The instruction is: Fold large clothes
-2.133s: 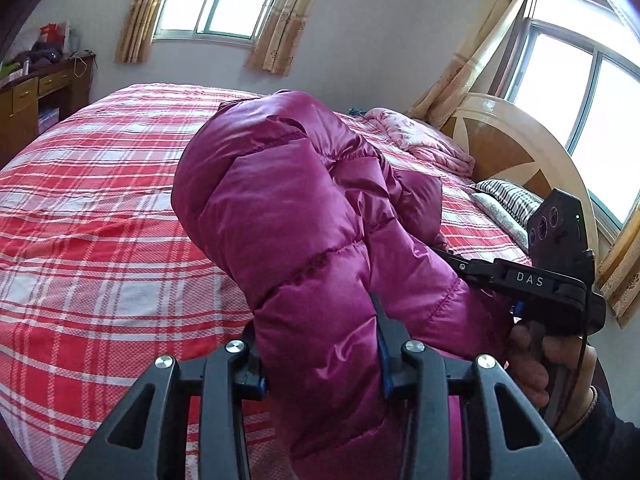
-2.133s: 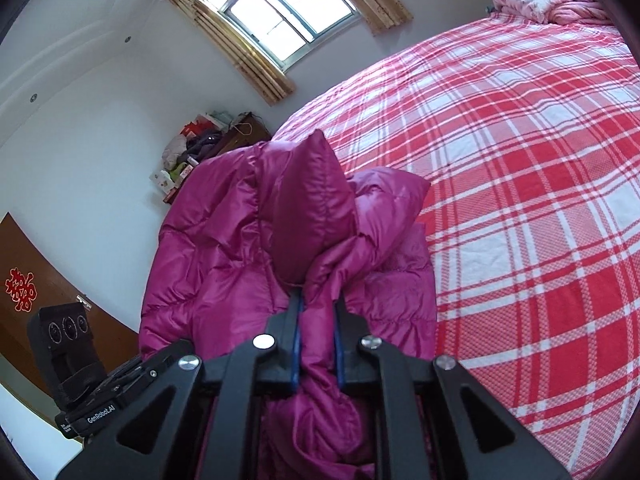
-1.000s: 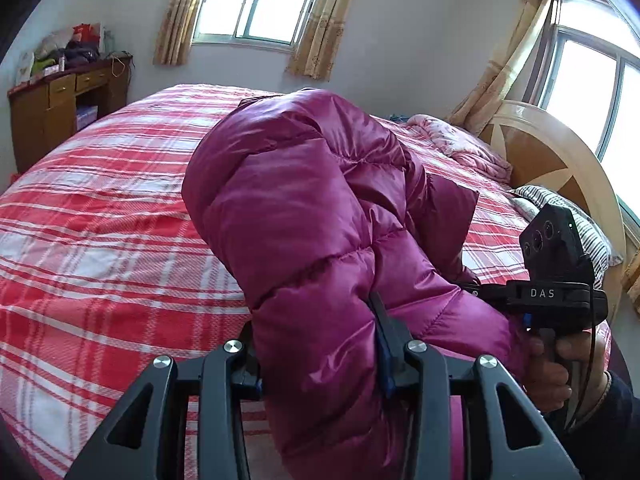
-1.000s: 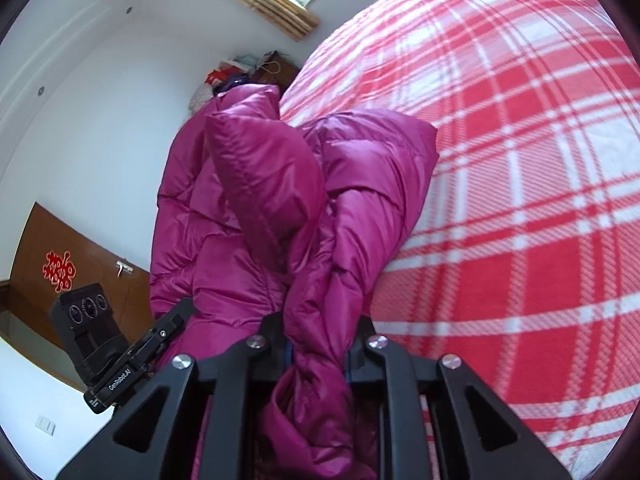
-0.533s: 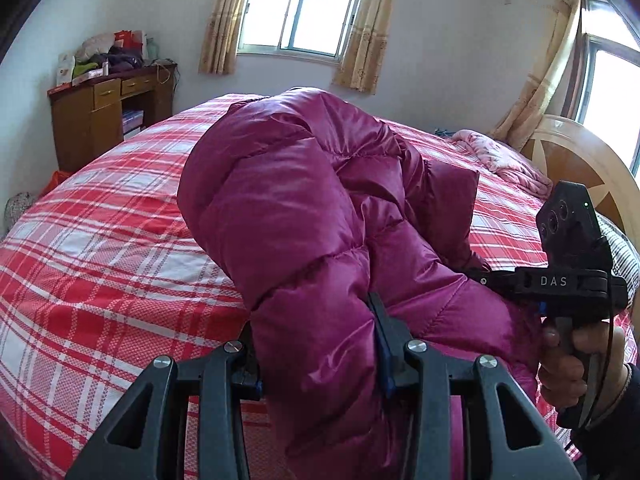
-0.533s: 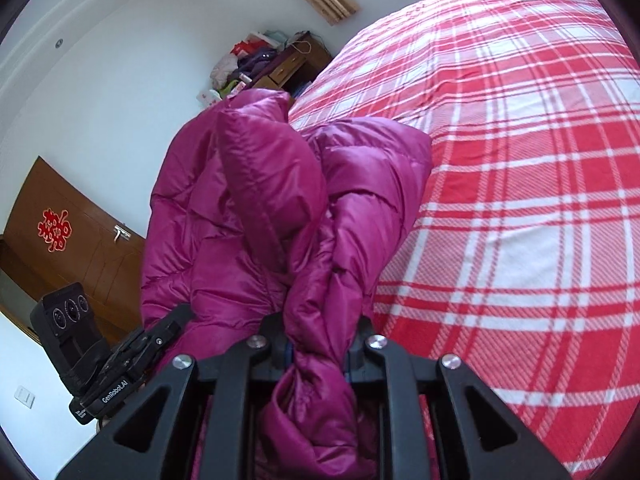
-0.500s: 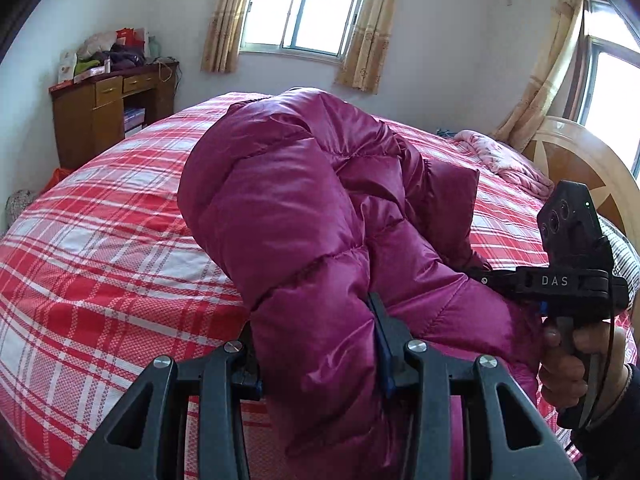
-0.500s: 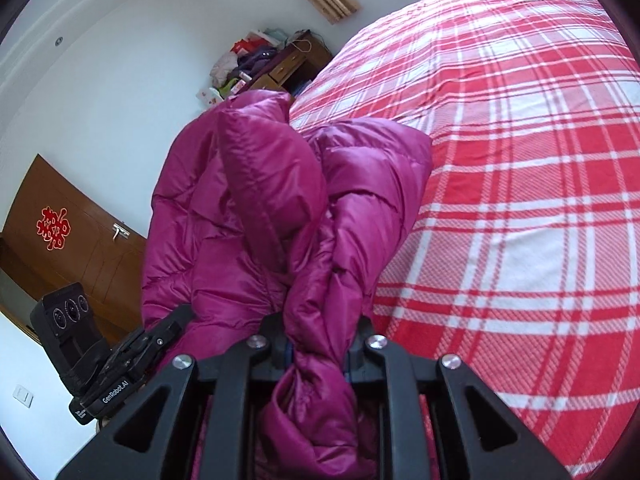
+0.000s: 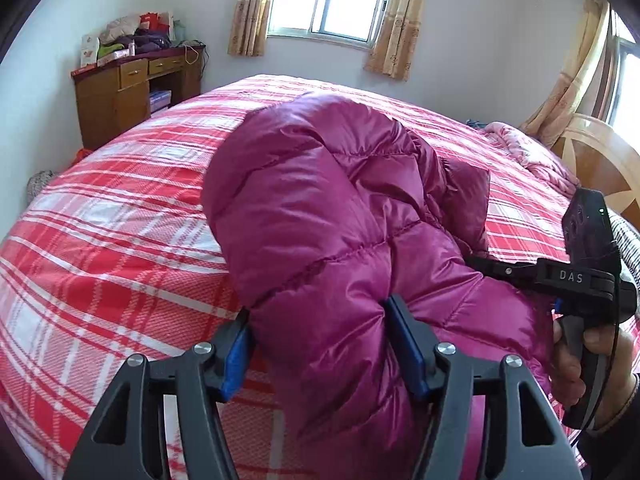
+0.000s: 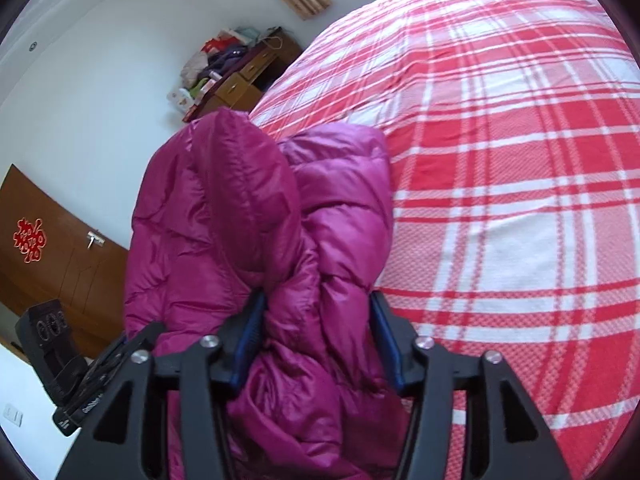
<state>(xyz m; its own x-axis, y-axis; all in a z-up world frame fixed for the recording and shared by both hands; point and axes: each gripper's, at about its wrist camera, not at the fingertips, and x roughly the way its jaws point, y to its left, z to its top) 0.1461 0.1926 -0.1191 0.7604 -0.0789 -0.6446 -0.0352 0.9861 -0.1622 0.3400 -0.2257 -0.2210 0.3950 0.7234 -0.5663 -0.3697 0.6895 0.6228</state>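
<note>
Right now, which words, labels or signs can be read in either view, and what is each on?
"DAS": on the right hand-held gripper, on its black body.
Red paper-cut sign on the brown door: character not legible.
White print on the left hand-held gripper: too blurred to read.

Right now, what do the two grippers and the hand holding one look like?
Both grippers, left and right, are black angular frames with silver screws and blue-padded jaws. The right one's body reads DAS in white, with a small green light. The hand shows a dark cuff.

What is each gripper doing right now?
Left gripper: jaws just opening, puffy magenta down jacket between them.
Right gripper: jaws just opening, jacket between them.
</note>
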